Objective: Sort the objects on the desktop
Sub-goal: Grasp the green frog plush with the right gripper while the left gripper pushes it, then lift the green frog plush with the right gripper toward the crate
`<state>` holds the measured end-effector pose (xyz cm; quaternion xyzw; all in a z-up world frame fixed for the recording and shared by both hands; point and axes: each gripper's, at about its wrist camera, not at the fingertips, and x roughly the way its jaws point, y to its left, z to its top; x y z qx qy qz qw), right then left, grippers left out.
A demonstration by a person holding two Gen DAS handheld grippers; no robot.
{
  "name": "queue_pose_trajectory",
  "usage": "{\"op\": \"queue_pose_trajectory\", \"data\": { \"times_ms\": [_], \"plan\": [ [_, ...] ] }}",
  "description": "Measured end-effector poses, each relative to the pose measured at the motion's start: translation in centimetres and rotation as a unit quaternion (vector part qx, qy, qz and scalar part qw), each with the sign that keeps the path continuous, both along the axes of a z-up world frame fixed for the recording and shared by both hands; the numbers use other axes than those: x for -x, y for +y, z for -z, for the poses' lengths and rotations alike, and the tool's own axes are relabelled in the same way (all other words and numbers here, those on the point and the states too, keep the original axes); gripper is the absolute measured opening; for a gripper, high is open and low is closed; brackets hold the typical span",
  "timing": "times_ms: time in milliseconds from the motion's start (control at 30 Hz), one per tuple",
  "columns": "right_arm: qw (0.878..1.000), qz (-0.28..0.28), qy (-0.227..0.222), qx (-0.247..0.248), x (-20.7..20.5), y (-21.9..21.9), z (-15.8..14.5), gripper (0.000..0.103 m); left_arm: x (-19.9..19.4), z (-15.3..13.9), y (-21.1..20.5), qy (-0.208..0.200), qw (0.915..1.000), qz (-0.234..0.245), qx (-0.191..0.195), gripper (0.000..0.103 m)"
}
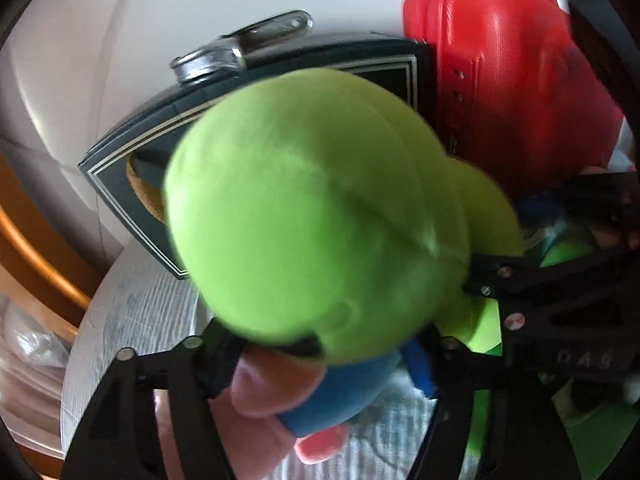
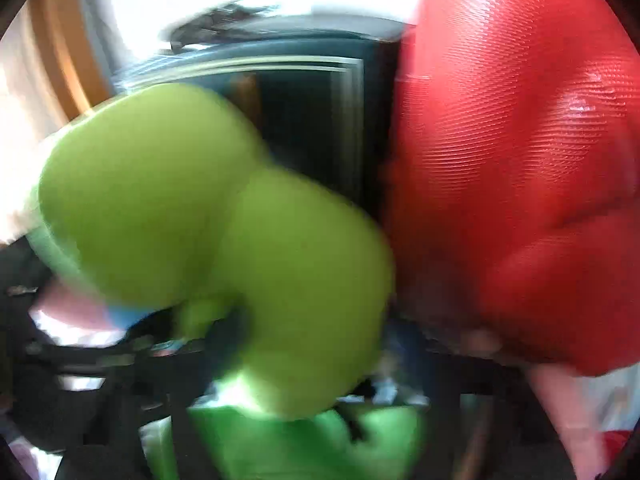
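Note:
A plush toy with a large lime-green head, blue body and pink parts fills the left wrist view. My left gripper has a finger on each side of its blue and pink lower part, pads pressed into it. The right wrist view is blurred; there the same plush toy bulges between the fingers of my right gripper, which is closed on its green part. The black frame of that right tool shows at the right of the left wrist view, against the toy's green side.
Behind the toy stands a dark box with white border lines and a metal object on top. A red hard case stands right of the box, close to the toy. A pale ribbed cloth lies beneath, and an orange wooden rail is at the left.

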<state>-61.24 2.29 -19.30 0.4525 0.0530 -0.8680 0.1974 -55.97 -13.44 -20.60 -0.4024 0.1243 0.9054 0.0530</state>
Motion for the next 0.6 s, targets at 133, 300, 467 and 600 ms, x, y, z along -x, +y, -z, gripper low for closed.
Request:
{"op": "queue_pose_trajectory", "data": {
  "times_ms": [133, 300, 467, 600],
  "plan": [
    [0.999, -0.010, 0.031, 0.005, -2.0, 0.4, -0.7, 0.052, -1.9, -1.0, -1.1, 0.010, 0.9997, -0.001, -0.020, 0.063],
    [0.996, -0.043, 0.063, -0.034, -5.1, 0.3, -1.6, 0.050, -5.8, -2.8, -1.5, 0.013, 0.9999, 0.008, 0.003, 0.064],
    [0.996, -0.048, 0.063, -0.035, -5.8, -0.3, -1.7, 0.050, -9.5, -6.4, -1.9, 0.062, 0.9981, 0.002, 0.008, 0.099],
    [0.997, -0.054, 0.058, -0.021, -6.5, -0.6, -1.8, 0.050, -7.5, -7.6, -1.6, 0.072, 0.9972, -0.017, 0.005, 0.103]
  ]
}}
